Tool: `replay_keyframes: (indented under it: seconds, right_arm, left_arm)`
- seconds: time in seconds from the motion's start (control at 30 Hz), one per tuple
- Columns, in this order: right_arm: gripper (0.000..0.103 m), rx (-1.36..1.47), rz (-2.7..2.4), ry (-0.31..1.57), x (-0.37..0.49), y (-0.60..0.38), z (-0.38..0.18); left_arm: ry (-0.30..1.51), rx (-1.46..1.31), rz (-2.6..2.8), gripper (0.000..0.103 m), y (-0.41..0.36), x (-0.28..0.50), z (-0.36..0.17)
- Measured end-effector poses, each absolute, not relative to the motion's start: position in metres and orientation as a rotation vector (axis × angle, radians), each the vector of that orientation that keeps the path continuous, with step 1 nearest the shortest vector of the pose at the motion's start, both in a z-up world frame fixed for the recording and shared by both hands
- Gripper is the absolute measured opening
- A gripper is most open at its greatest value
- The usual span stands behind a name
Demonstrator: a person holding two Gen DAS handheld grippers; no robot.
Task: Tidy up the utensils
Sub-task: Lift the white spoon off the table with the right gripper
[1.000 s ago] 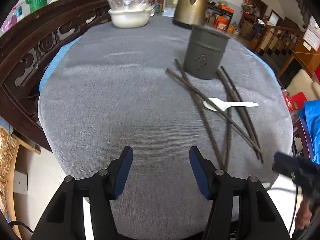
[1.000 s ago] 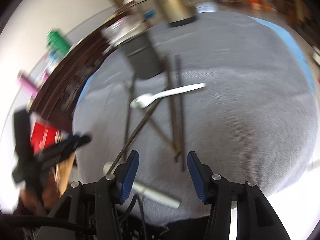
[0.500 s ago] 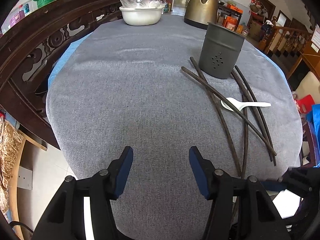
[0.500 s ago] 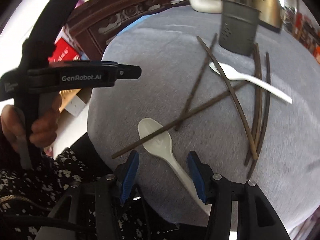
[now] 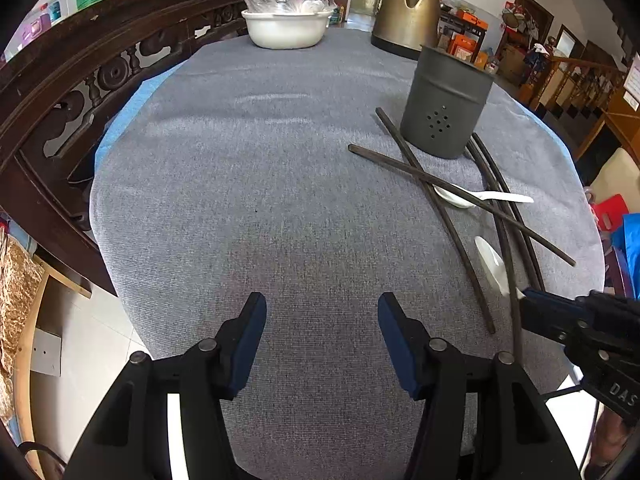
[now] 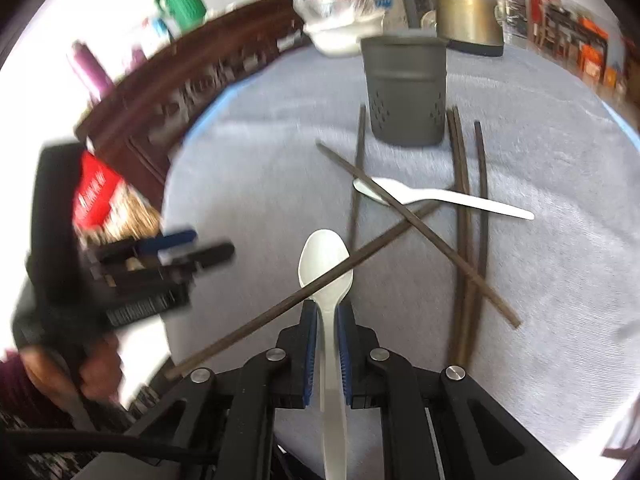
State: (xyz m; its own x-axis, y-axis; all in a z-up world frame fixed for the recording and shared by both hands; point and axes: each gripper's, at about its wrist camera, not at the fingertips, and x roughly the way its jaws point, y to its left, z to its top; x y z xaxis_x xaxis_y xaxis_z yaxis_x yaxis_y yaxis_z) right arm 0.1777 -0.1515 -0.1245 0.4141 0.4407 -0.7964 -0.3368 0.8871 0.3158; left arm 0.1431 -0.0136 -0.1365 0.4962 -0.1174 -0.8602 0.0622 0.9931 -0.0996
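grey woven tablecloth (image 5: 280,200), smooth white spoon (image 6: 326,268)

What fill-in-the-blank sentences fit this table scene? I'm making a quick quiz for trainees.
1. The right gripper is shut on the handle of a white ____.
2. A dark chopstick lies across that spoon's ____.
3. The left gripper is open and holds ____.
4. The grey utensil holder stands ____ on the tablecloth.

Missing words: spoon; bowl; nothing; upright

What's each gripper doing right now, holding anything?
Left gripper: open, nothing between its pads, above bare tablecloth.
Right gripper: jaws just closed on the near white spoon by its handle.
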Motion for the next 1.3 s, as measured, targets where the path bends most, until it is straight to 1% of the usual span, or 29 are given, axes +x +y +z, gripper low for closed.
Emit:
replay_keyframes:
  seconds: [0.2,0.37,0.57,0.73,0.87,0.97,1.1,1.2,1.3]
  right_arm:
    - [0.011,0.250,0.472,1.022,0.192,-0.151,-0.144]
    - [0.011,0.245,0.451,1.049,0.194,-0.157,-0.149]
    - [0.011,0.223,0.373,1.126,0.186,-0.174,-0.152]
    - [0.011,0.204,0.302,1.118,0.179,-0.187,-0.150]
    - [0.011,0.184,0.272,1.074,0.173,-0.186,-0.149]
    - [0.011,0.232,0.263,1.087,0.172,-0.190,-0.150]
    - [0.011,0.255,0.251,1.129,0.164,-0.200,-0.146]
    - [0.011,0.301,0.271,1.132,0.158,-0.205,-0.147]
    - [0.011,0.328,0.275,1.124,0.155,-0.206,-0.148]
  left_arm:
    - [1.046,-0.084,-0.095,0.060,-0.006,0.149,-0.136]
    - [1.021,-0.076,-0.158,0.060,-0.007,0.154,-0.124]
    - [1.096,-0.053,-0.324,0.060,-0.033,0.155,-0.134]
    - [1.111,-0.044,-0.432,0.060,-0.055,0.144,-0.137]
    - [1.118,-0.039,-0.481,0.060,-0.063,0.141,-0.133]
    - [1.121,-0.027,-0.476,0.060,-0.062,0.145,-0.130]
    - [1.110,0.001,-0.469,0.060,-0.065,0.163,-0.125]
    - [1.113,0.022,-0.423,0.060,-0.062,0.193,-0.128]
    - [1.183,-0.159,-0.382,0.060,-0.042,0.229,-0.135]
